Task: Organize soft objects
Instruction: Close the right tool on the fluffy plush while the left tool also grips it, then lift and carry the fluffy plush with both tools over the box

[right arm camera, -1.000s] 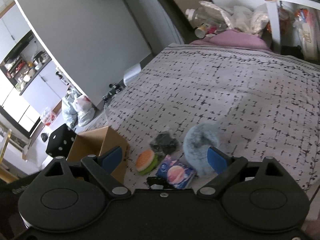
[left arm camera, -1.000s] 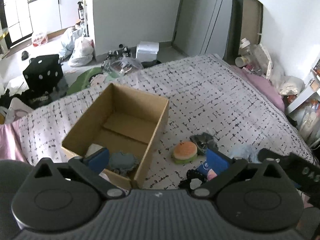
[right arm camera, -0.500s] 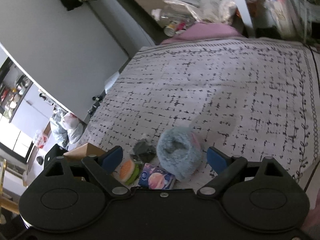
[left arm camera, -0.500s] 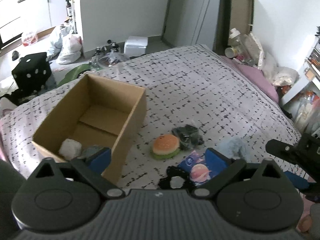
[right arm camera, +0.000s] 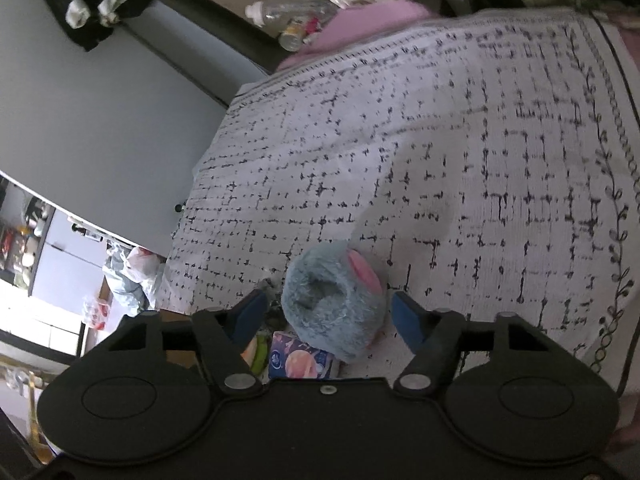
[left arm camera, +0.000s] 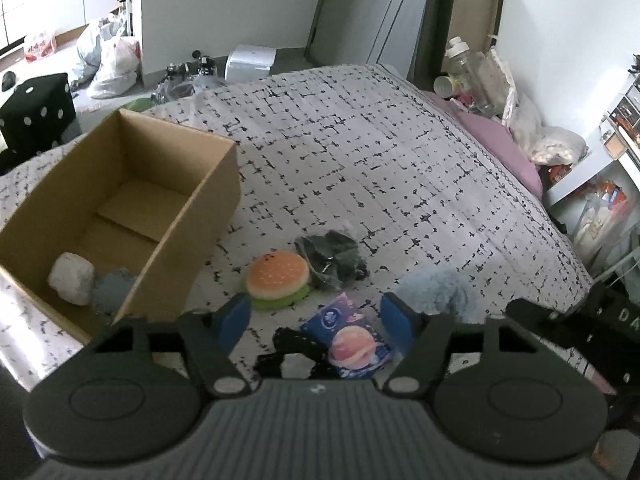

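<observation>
The left gripper (left arm camera: pixel 316 318) hangs low over the bed, unclenched and holding nothing; its jaws have just been narrowing, with the blue tissue packet (left arm camera: pixel 352 344) lying on the bedspread (left arm camera: pixel 400 168) between and just beneath the blue pads. That narrowing looks like sizing up for a small, flat thing. Close under it, nearer still, sits something black with a pale centre (left arm camera: pixel 290 354); the gripper's body hides most of it, so I can't say what it is.

The right gripper (right arm camera: pixel 326 312) is likewise released, and its jaws have just been closing in too. The fluffy blue-grey plush with a pink patch (right arm camera: pixel 334 306) sits between the pads, but neither pad presses the fur yet: there is a clear gap on the right side. It seems to be lining up to pinch the plush across its width.

Just ahead of the left gripper lies the burger toy (left arm camera: pixel 278 278), touching a dark crumpled bundle (left arm camera: pixel 332 258) to its right. These loose pieces sit in one tight cluster, handy for both hands.

Off to the left gripper's left stands the open cardboard box (left arm camera: pixel 188 216), plainly the collecting place: a white lump (left arm camera: pixel 72 278) and a bluish fluffy piece (left arm camera: pixel 114 290) rest in its near corner. Beyond, the bedspread runs bare to the far wall.
</observation>
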Motion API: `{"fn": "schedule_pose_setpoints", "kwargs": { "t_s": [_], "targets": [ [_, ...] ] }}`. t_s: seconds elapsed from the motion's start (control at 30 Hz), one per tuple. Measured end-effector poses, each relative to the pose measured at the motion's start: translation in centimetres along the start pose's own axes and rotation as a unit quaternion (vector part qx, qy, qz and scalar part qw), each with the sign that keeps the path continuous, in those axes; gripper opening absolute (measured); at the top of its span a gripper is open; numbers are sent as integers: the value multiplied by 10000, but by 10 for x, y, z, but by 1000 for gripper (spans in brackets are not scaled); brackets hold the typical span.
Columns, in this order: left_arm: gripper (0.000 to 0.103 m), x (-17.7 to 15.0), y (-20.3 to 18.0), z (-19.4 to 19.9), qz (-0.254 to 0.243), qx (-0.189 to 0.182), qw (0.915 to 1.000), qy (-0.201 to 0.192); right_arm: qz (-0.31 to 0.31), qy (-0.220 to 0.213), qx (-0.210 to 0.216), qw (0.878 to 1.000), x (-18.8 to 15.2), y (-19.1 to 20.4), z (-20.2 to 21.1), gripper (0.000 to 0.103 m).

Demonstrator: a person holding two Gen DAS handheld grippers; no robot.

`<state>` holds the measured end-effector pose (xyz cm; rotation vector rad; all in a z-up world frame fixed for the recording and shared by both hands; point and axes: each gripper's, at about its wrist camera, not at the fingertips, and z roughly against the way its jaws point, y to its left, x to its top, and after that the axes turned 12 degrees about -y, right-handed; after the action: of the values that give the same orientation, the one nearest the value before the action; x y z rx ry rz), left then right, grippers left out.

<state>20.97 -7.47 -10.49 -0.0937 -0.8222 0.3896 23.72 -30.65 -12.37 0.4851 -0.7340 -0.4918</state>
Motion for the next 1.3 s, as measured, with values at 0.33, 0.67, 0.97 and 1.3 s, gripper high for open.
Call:
{"fn": "schedule_pose_setpoints", "kwargs": {
  "t_s": [0.33,0.67,0.97,1.3],
  "targets": [
    [53,-7,-13,-32,232,-214,9990,331,-866,413,-159,9953,-5,-28,-26,52],
    [46,-3,-38,-55,333,-573,9964,531,-1372,380,-225,9896,-1,-45,-37,36],
    [28,-14,-49,-78,343,-800,9925,862,-1284,562,-328,9896,-2,-40,-60,34],
    [16,-7,-43,-63,315,-919,9931,659,-834,288,43,9961,-6,-24,-49,15]
  ]
}}
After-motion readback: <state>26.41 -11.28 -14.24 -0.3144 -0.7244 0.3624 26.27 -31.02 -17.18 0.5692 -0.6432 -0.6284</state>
